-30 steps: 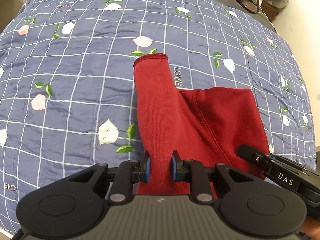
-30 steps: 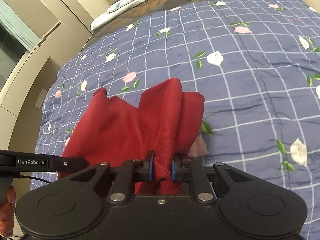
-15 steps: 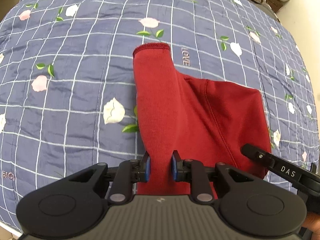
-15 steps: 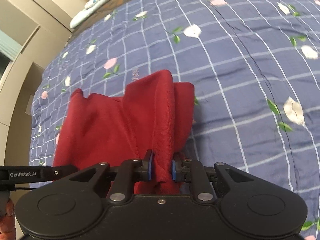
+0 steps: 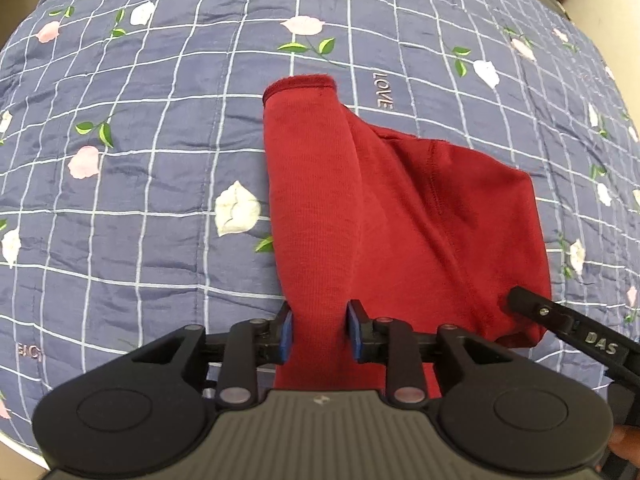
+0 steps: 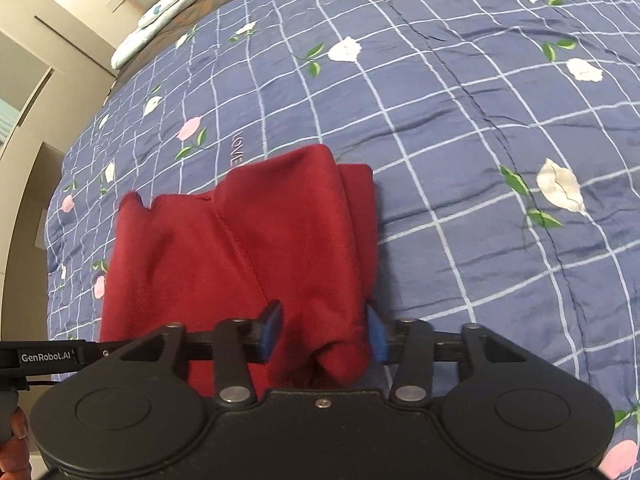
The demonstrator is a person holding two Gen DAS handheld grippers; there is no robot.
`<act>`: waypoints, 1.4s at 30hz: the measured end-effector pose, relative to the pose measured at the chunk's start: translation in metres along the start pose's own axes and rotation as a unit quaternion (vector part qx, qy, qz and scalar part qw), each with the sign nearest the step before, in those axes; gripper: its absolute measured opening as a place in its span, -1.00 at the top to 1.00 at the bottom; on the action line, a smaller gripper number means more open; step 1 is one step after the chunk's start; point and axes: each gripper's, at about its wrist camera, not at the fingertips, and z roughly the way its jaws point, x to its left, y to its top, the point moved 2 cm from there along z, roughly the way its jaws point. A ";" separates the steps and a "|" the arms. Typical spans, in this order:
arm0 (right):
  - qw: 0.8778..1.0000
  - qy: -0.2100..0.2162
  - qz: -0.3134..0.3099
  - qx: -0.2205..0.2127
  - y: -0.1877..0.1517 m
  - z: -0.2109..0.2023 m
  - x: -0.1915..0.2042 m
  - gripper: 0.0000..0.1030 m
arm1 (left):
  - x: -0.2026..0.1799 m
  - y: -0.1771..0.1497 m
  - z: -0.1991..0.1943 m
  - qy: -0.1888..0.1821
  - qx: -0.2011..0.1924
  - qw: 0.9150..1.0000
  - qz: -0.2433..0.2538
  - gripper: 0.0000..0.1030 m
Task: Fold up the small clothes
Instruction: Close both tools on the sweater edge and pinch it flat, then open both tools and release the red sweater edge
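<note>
L gripper [image 5: 318, 330]: blue-padded fingers [image 5: 285, 334] clamped on a band of the red garment [image 5: 400, 216], cloth pinched btwn both pads. From the fingers the band runs straight fwd as a sleeve, flat on the bed quilt [image 5: 140, 152], ending in a hemmed cuff [image 5: 298, 82] well ahead of the tips. To the right of the fingers the garment's body spreads wide, one seam curving across it. Far right of that, a black finger of the other tool, marked DAS, touches the cloth's right edge.

R gripper [image 6: 322, 336]: fingers [image 6: 270, 330] spread apart, wider than the cloth fold lying btwn them; right pad just beside the fabric, left pad apart from it, so not pinching. Bunched fold of the red garment [image 6: 240, 240] sits btwn and just ahead of the tips, rest laid out fwd and to the left on the quilt [image 6: 460, 120]. Left of the fingers, L tool's arm marked GenRobot.AI reaches the cloth's near-left edge. Beyond the quilt, far ahead-left, a folded pale blanket [image 6: 172, 8] at the bed's far end.
</note>
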 end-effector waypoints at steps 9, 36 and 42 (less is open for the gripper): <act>1.000 -0.004 -0.001 -0.006 -0.001 -0.006 -0.002 -0.53 | 0.003 -0.001 0.008 0.018 0.016 1.000 0.007 0.15; 0.993 -0.049 -0.049 -0.092 -0.008 -0.061 0.006 -0.99 | -0.005 -0.009 -0.012 0.017 -0.041 0.999 0.006 -0.99; 0.989 -0.043 -0.064 -0.125 -0.005 -0.083 0.007 -0.99 | -0.009 -0.014 -0.035 0.005 -0.088 0.996 -0.008 -0.99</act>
